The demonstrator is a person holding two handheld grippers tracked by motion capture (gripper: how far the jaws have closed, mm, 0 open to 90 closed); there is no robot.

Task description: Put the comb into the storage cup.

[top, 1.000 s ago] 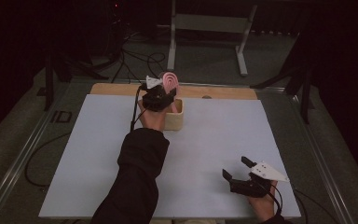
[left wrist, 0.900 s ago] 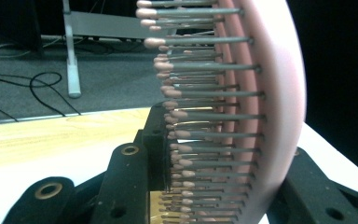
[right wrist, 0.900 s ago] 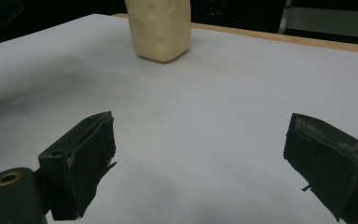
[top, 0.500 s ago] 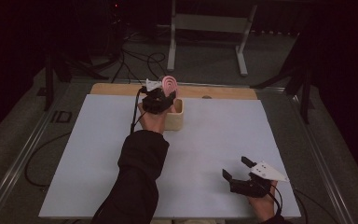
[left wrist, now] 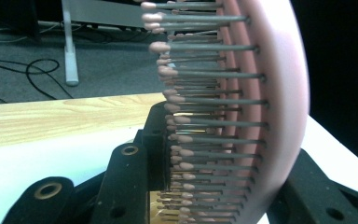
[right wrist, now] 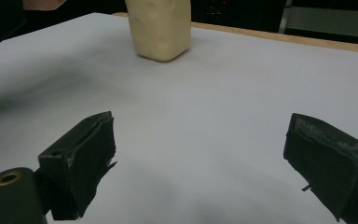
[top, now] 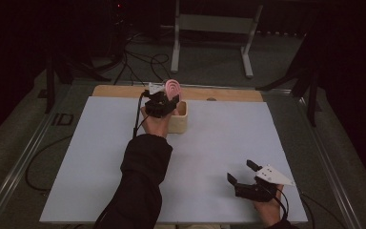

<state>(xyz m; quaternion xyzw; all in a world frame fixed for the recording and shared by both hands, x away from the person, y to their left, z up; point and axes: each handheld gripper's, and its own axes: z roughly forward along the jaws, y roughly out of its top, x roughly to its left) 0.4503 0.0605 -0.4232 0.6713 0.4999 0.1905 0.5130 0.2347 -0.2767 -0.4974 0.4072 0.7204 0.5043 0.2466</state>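
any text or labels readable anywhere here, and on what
"ID" – dark letters on the grey frame beside the table, left of the white sheet; they may be part of a longer marking.
No print can be seen on the pink hairbrush, the cream box, the left gripper or the right gripper.

A pink hairbrush [top: 173, 88] with darker pink rings on its back sits above a cream box [top: 178, 118]. Its bristles [left wrist: 205, 100] are grey with pale pink tips. The left gripper [top: 164, 101] at the box is black with a pale grey plate. The counter [top: 219, 143] under the box is white, with a light wood strip beyond the box. The right gripper [top: 240, 172], nearer than the box, is black with a white plate.
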